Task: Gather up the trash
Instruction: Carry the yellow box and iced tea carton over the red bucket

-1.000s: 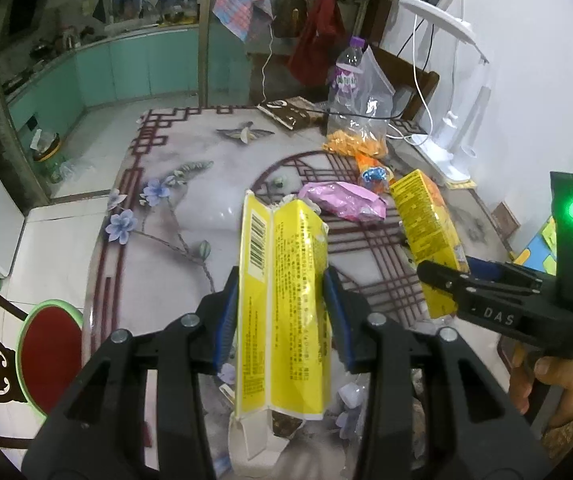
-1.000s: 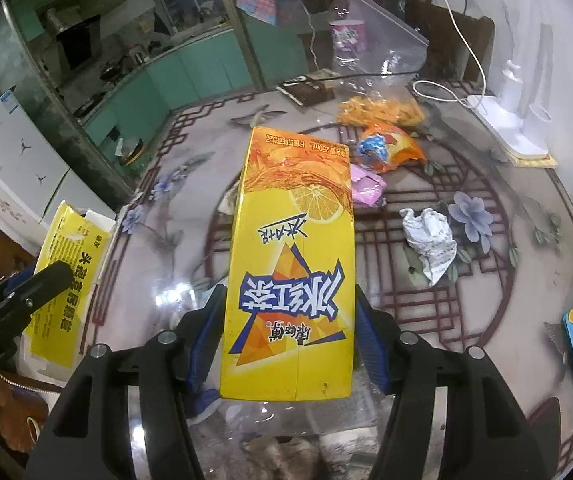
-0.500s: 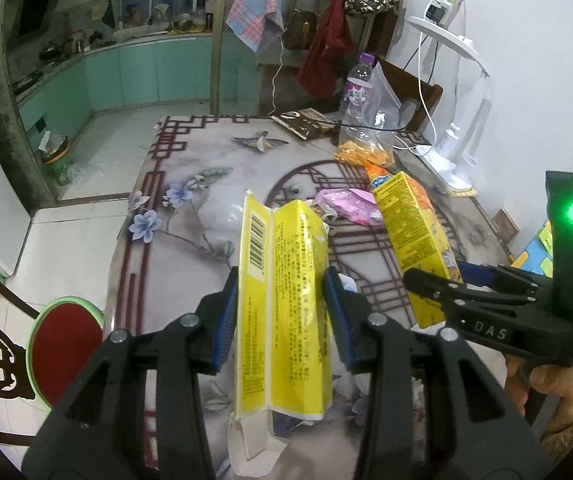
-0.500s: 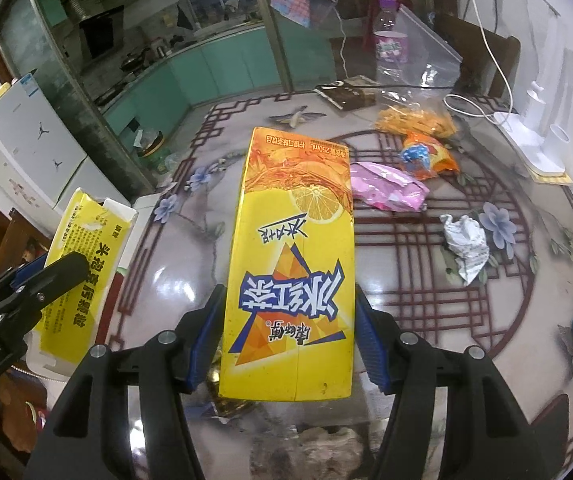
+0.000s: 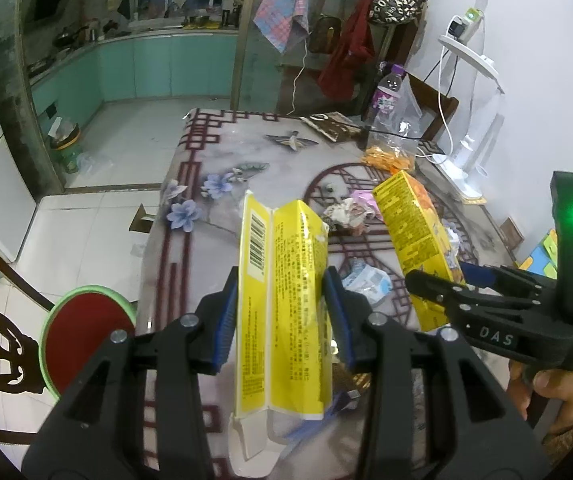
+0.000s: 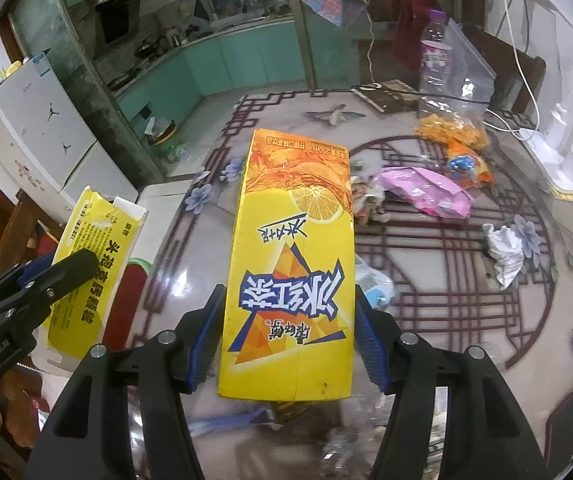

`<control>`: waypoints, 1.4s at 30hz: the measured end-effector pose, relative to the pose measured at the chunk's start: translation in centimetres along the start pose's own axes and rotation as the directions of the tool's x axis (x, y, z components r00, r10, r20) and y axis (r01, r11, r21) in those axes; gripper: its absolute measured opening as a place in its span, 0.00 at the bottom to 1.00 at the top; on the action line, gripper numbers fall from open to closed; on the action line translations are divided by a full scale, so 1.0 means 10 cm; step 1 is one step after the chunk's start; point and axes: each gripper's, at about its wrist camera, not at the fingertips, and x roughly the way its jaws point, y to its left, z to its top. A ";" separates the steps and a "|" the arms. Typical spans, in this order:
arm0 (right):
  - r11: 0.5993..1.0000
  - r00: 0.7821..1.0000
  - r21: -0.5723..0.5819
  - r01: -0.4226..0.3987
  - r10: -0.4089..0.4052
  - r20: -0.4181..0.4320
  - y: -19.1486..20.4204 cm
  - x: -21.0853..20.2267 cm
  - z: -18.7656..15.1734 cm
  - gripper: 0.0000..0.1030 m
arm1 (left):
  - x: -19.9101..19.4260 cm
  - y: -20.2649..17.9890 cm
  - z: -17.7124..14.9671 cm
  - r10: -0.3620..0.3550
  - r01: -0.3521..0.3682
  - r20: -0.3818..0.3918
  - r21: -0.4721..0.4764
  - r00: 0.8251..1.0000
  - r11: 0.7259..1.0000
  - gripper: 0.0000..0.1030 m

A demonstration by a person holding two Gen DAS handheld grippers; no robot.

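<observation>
Trash: left gripper (image 5: 282,316) clamps a flattened yellow box (image 5: 282,300); right gripper (image 6: 288,336) clamps an iced-tea carton (image 6: 292,264). Both carried above the table (image 6: 466,320). Advice: keep both clamps steady; pink wrapper (image 6: 426,192), crumpled paper (image 6: 504,248) remain.

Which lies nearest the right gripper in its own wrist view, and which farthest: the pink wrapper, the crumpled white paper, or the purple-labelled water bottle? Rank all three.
1. Crumpled white paper, on the table right of the right gripper.
2. Pink wrapper, mid-table beyond it.
3. Water bottle, at the far edge.
</observation>
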 end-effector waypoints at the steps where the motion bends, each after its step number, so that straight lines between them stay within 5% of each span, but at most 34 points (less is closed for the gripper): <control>1: 1.000 1.000 -0.002 0.000 0.000 -0.001 0.05 0.01 0.00 0.57 | -0.01 0.06 0.00 -0.002 0.002 -0.002 -0.002 1.000 1.000 0.38; 17: 1.000 1.000 -0.029 -0.001 0.001 -0.015 0.76 0.17 0.00 0.55 | -0.15 0.73 -0.01 -0.001 0.001 0.002 -0.026 1.000 1.000 0.39; 42: 0.989 0.996 -0.133 -0.071 0.063 -0.064 1.89 0.54 -0.03 0.55 | -0.52 1.88 -0.04 0.139 -0.133 0.054 -0.101 0.989 0.986 0.40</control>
